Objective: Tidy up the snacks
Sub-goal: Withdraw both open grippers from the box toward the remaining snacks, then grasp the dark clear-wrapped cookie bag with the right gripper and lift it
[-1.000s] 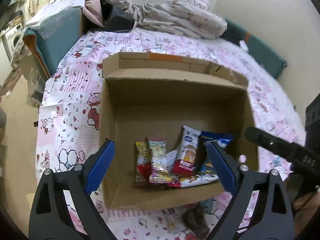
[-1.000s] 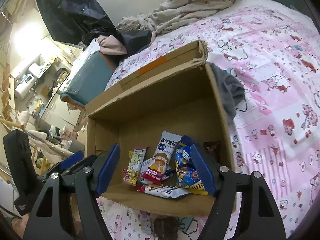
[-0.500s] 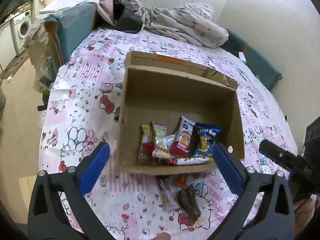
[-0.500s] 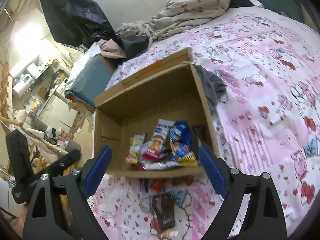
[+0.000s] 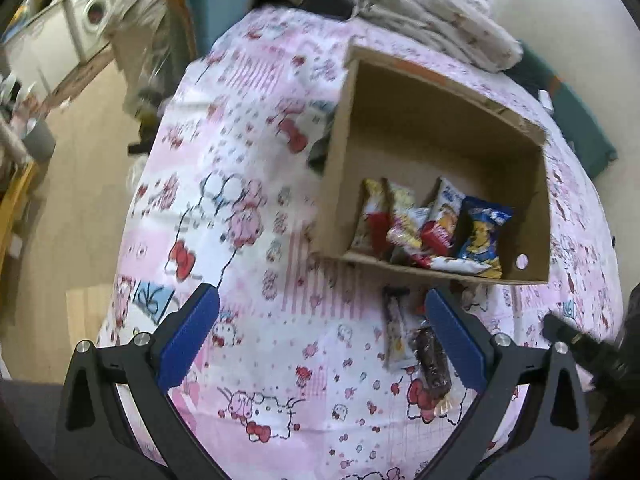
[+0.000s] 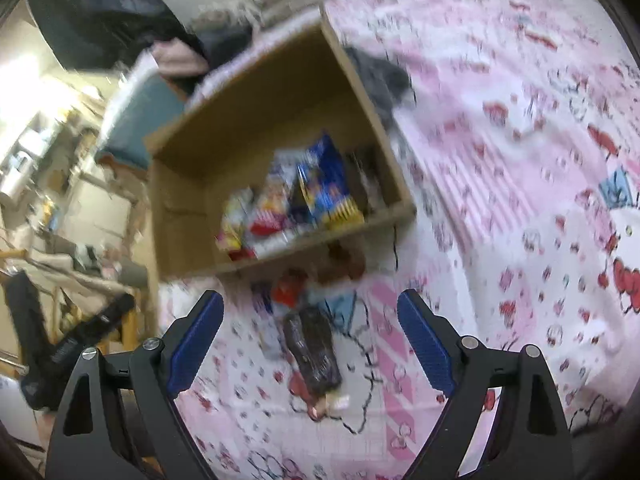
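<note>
Two pairs of black tongs with blue pads fill the bottom of each wrist view, and both have pulled back and risen over the last second: a second ago they hung close over an open cardboard box, and now the box sits further off with a stretch of pink cartoon-print bedsheet showing beneath them. The left tongs stand wide and hold nothing; the right tongs also stand wide and empty. Just ahead of them, loose on the bed and outside the box, lie a few snacks that were hidden from view at the start: a dark brown wrapped bar, seen in the left view beside that gripper's right-hand pad; a pale, narrow packet just to its left; and a small red wrapper close against the box wall, too blurred to identify. The brown bar lies roughly between the right tongs' pads. Beyond these stands the cardboard box, holding a cluster of packets leaning together at its near side, among them a blue packet and a red and white packet. Further back are rumpled bedding and, to the left, a cluttered room, much of it smeared by motion. Judging by this, the retreat exposes the stray snacks, so the sorting is only partly done, and the brown bar looks the likeliest next pick for the right tongs.
</note>
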